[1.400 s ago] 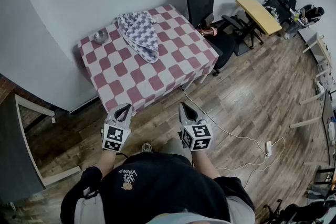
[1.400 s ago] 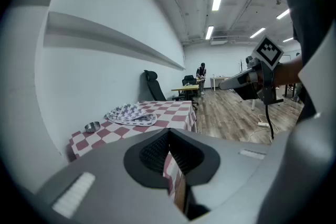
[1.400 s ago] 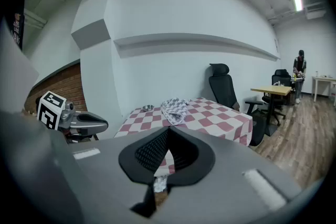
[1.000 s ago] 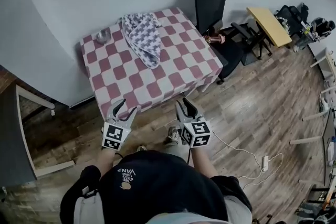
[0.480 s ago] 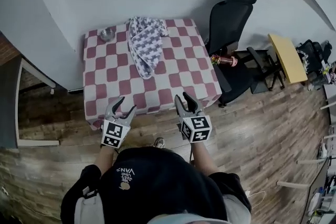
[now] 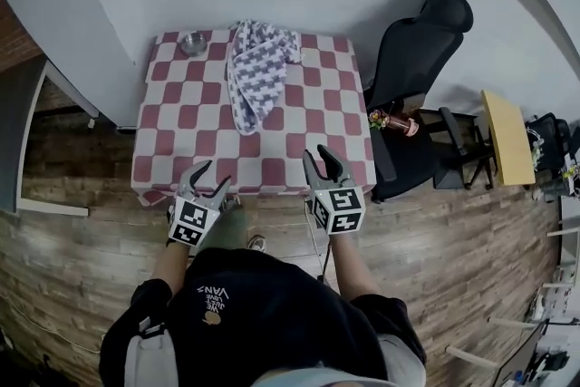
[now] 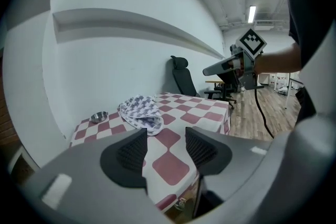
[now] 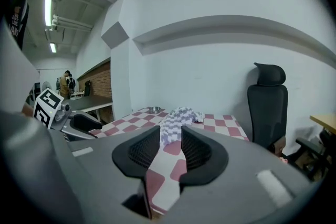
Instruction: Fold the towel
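Observation:
A crumpled grey-and-white checked towel (image 6: 258, 68) lies at the far middle of the table with the red-and-white checked cloth (image 6: 308, 131), and one end hangs toward the centre. It also shows in the left gripper view, towel (image 7: 139, 111), and in the right gripper view, towel (image 8: 176, 120). My left gripper (image 6: 210, 177) hovers at the table's near edge on the left, open, with nothing between its pads (image 7: 131, 153). My right gripper (image 6: 317, 157) is over the near edge on the right, with its jaws apart and empty. Both point toward the towel, well short of it.
A small metal bowl (image 6: 192, 43) sits at the table's far left corner. A black office chair (image 6: 421, 41) stands to the right of the table with a copper-coloured object (image 6: 399, 122) on its seat. A yellow side table (image 6: 506, 136) is further right, a grey desk (image 6: 18, 131) at left.
The person has walked up to the table, which now lies square and close ahead. Both grippers went from over the floor to the table's near edge.

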{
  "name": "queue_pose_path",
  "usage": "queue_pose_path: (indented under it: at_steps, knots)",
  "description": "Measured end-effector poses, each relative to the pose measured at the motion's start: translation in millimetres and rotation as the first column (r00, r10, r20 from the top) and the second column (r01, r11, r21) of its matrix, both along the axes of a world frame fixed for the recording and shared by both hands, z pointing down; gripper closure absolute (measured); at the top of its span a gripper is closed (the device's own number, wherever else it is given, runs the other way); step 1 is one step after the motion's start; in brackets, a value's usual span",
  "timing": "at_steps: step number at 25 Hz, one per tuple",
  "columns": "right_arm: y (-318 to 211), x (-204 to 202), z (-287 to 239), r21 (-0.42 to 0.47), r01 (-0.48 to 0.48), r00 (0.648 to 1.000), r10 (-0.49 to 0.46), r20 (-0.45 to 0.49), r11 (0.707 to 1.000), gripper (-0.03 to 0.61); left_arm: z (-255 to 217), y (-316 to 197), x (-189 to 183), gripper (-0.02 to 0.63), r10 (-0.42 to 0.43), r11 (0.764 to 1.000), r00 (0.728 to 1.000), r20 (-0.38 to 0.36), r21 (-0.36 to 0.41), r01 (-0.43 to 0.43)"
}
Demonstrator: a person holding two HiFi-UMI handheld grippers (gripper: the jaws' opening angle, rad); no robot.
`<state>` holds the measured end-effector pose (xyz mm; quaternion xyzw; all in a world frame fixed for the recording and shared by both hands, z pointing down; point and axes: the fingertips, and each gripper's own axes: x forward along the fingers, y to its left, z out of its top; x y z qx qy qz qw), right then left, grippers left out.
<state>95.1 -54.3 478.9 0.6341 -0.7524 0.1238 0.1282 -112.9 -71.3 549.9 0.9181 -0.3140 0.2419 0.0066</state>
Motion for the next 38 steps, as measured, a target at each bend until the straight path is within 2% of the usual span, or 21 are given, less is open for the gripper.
queue_pose_path:
  at_steps: [5,15,19,24,29,33,38]
  knots:
    - [-39,1,3,-0.017,0.060,0.997,-0.061,-0.045,0.998,0.463,15,-23,15,0.410,0.005,0.999,1.000,0.010,-0.037,-0.004]
    - [-137,-11,19,-0.085,0.164,0.979,-0.173,-0.107,0.983,0.463,43,-84,59,0.405,0.068,0.992,0.997,0.020,-0.103,-0.066]
    - [-181,-20,31,-0.126,0.206,0.963,-0.224,-0.150,0.970,0.463,59,-106,67,0.399,0.113,0.986,0.993,0.041,-0.132,-0.106]
    - [-239,-38,46,-0.184,0.279,0.922,-0.316,-0.221,0.942,0.463,73,-122,69,0.385,0.158,0.973,0.986,0.057,-0.177,-0.145]
    - [-296,-61,63,-0.250,0.363,0.855,-0.428,-0.294,0.898,0.440,85,-127,71,0.364,0.222,0.951,0.973,0.065,-0.236,-0.201]
    - [-332,-78,85,-0.334,0.428,0.770,-0.532,-0.351,0.840,0.386,91,-122,77,0.351,0.299,0.931,0.951,0.072,-0.240,-0.275]
    - [-369,-90,119,-0.462,0.461,0.648,-0.643,-0.409,0.758,0.365,99,-124,85,0.351,0.387,0.908,0.914,0.119,-0.223,-0.355]
